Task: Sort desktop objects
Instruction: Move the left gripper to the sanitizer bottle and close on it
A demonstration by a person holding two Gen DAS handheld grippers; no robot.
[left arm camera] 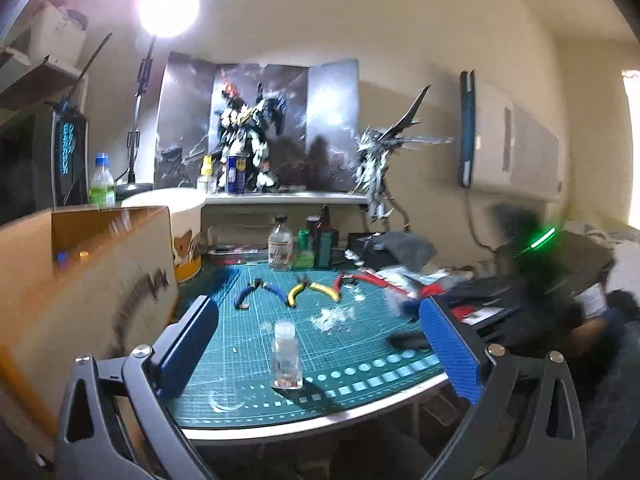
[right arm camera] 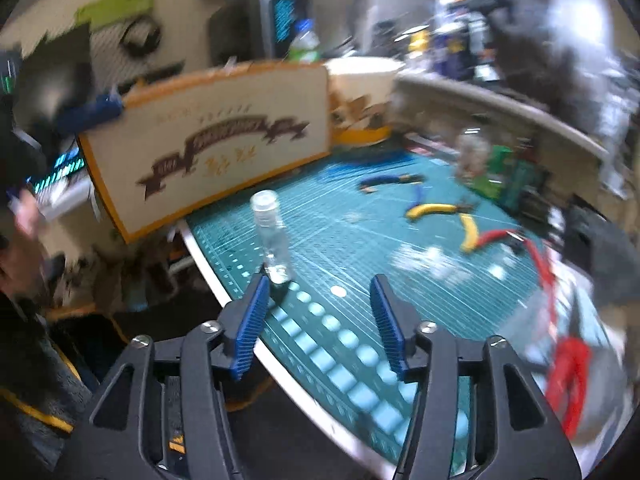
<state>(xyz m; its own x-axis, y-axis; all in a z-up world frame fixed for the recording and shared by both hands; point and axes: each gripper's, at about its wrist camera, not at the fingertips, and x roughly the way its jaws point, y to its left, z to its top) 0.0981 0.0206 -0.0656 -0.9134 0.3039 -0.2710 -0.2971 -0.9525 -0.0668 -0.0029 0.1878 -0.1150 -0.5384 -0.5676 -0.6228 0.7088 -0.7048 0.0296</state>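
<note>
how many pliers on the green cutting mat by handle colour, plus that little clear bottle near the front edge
Blue-handled pliers: 1
Yellow-handled pliers: 1
Red-handled pliers: 1
Small clear plastic bottle with a pale cap, standing upright: 1
Total: 4 on the green cutting mat

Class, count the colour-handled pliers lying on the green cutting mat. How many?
3, in a row at the mat's far side: blue-handled leftmost, yellow-handled in the middle, red-handled rightmost. Clutter beyond could hide more.
</note>
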